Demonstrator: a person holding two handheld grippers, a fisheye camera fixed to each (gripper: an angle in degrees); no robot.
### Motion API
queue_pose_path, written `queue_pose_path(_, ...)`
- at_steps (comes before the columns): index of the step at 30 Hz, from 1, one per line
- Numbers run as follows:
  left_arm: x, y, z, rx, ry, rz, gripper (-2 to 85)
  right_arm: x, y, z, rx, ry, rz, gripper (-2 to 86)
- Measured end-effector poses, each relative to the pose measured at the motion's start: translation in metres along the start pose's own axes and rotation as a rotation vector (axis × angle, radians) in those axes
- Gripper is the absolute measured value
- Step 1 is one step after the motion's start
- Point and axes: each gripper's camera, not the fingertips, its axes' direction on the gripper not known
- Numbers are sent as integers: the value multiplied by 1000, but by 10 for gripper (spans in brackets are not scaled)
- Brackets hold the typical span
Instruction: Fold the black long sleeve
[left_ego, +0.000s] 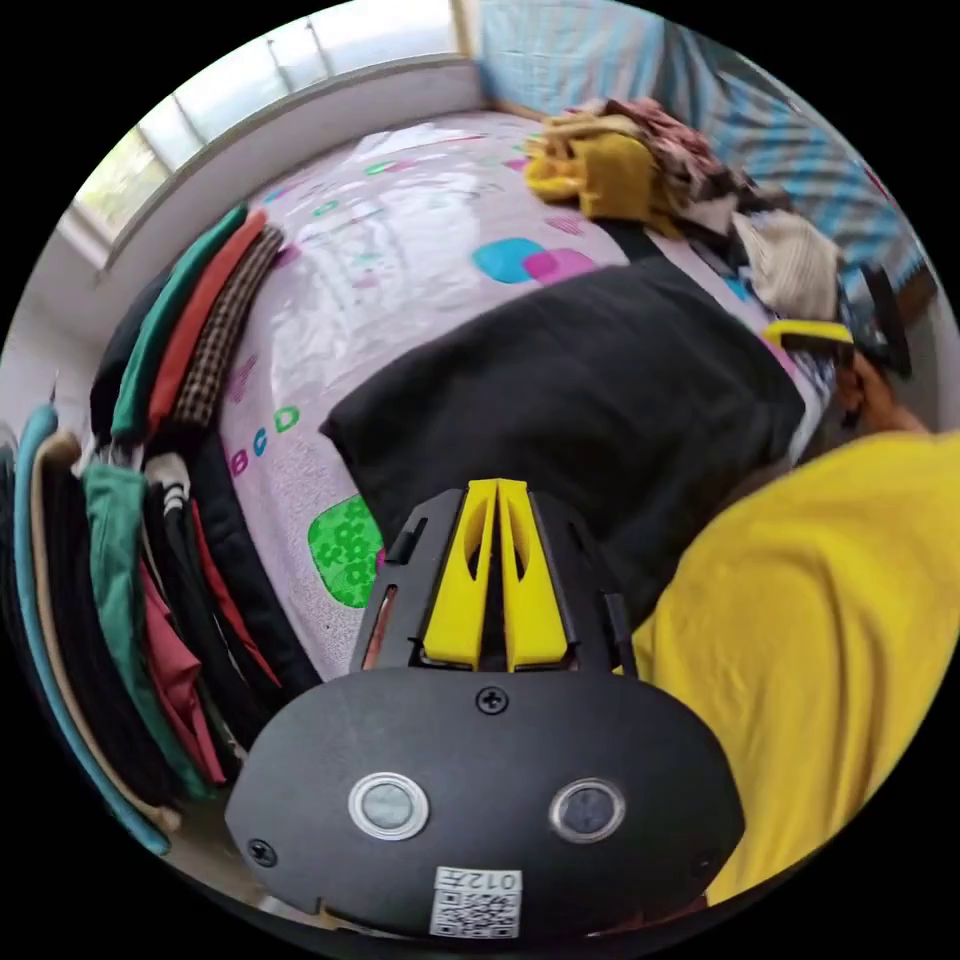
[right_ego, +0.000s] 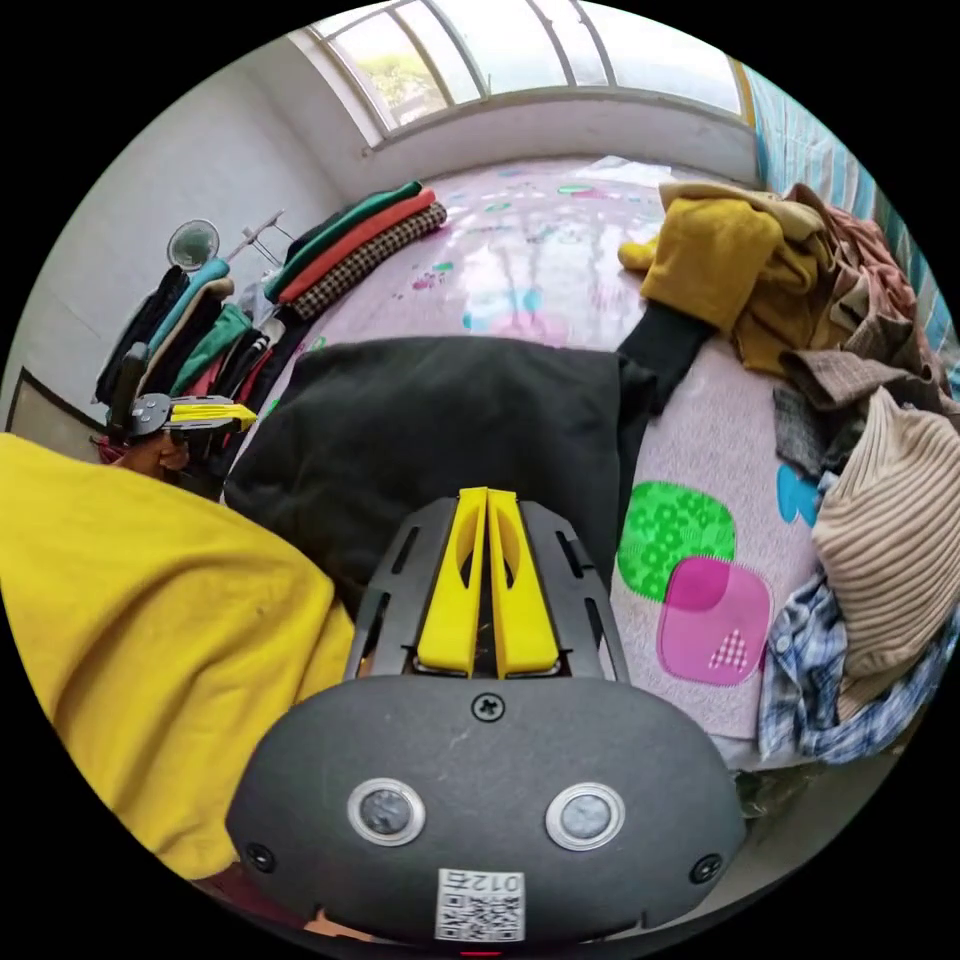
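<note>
Your left tool (left_ego: 497, 490) has its yellow jaws pressed together with nothing between them, poised just over the near edge of the bed (left_ego: 400, 240), and your right tool (right_ego: 487, 497) is closed on nothing in the same way. The black long sleeve (left_ego: 590, 390) lies as a flat folded block on the bed's near side, close to the edge where you stand; in the right gripper view you see one sleeve (right_ego: 668, 352) reaching out from its far corner toward the heap of loose clothes (right_ego: 800, 270). That view gives you the heap in full along the bed's right edge: a mustard garment, brown plaid pieces, a ribbed beige sweater (right_ego: 885, 560) and a blue checked shirt (right_ego: 800, 680) spilling over the near right corner. The left gripper view shows that heap far off, but it shows you more of the bed's left side, where a stack of folded clothes (left_ego: 200, 320) in green, orange and check sits along the edge, and below it a row of hanging garments (left_ego: 120, 620) beside the bed. Each view catches your other tool at its margin: the right one (left_ego: 810, 332) in the left gripper view, the left one (right_ego: 205, 412) in the right gripper view, both with jaws together. Your yellow sleeve (left_ego: 830, 640) fills a lower corner of each picture.
</note>
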Motion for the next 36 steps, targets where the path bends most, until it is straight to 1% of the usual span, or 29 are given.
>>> queue_pose_path(2, -62, -21, 20, -18, 49, -177, -1, 9, -35, 4, 28, -12, 21, 2)
queue_pose_path(3, -76, -26, 26, -26, 52, -221, -1, 12, -43, 6, 35, -12, 39, 2)
queue_pose_path(5, -129, -41, 51, -88, 79, -396, -1, 26, -65, 22, 28, -4, 114, 1)
queue_pose_path(6, -143, -43, 57, -102, 99, -447, 0, 30, -69, 25, 23, 6, 132, 1)
queue_pose_path(8, -193, -44, 78, -152, 224, -607, 1, 39, -78, 35, -11, 24, 174, 1)
queue_pose_path(9, -205, -43, 83, -155, 258, -634, 1, 40, -79, 37, -19, 19, 183, 1)
queue_pose_path(11, -247, -36, 101, -140, 399, -733, 4, 43, -84, 38, -33, -8, 194, 1)
queue_pose_path(12, -257, -34, 106, -136, 439, -758, 5, 42, -85, 37, -33, -7, 192, 1)
queue_pose_path(14, -289, -30, 128, -121, 602, -817, 11, 34, -91, 36, -44, 7, 153, 1)
queue_pose_path(17, -309, -38, 154, -165, 708, -798, 21, 18, -102, 44, -94, 48, 68, 1)
queue_pose_path(20, -324, -46, 177, -216, 752, -815, 26, 4, -110, 63, -185, 97, -21, 1)
queue_pose_path(25, -351, -49, 199, -219, 864, -864, 25, 4, -121, 77, -220, 102, -7, 1)
queue_pose_path(26, -357, -49, 202, -206, 891, -850, 24, 7, -124, 78, -223, 95, 1, 1)
queue_pose_path(31, -376, -57, 196, -156, 907, -714, 13, 8, -132, 81, -233, 92, -24, 2)
queue_pose_path(36, -387, -72, 188, -55, 939, -575, 5, 11, -142, 87, -250, 84, -29, 3)
